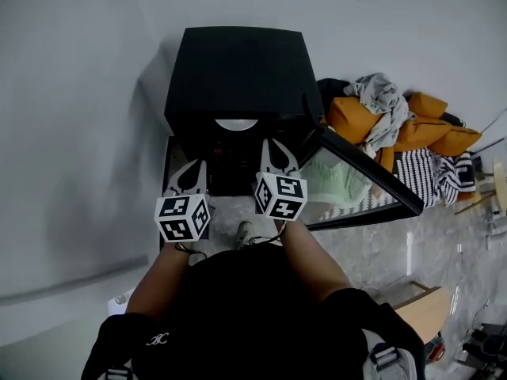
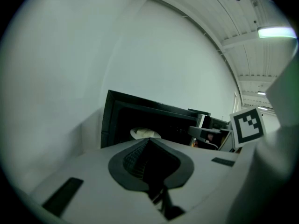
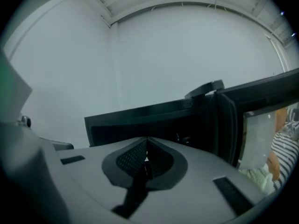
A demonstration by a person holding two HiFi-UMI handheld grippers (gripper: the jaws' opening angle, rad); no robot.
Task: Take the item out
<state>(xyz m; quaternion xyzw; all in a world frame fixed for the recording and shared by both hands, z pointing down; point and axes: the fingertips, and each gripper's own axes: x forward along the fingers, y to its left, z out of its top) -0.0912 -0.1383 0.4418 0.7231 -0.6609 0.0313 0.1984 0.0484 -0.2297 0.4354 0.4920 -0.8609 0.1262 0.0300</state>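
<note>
Up front at the open edge of the black cabinet [image 1: 234,70], left gripper [image 2: 148,143] and right gripper [image 3: 146,143] are both pinched fully shut with nothing in them. They sit side by side, aimed into the opening, so I'd guess this is the approach and nothing's been grabbed yet. Door [image 1: 364,180] hangs swung out to the right, so the inside is reachable. Pale round item [image 1: 236,123] sits just inside the cabinet's front edge. No brand or label I can read; the cubes only carry square marker patterns.

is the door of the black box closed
No, the door of the black box stands wide open at the right in the head view.
</note>
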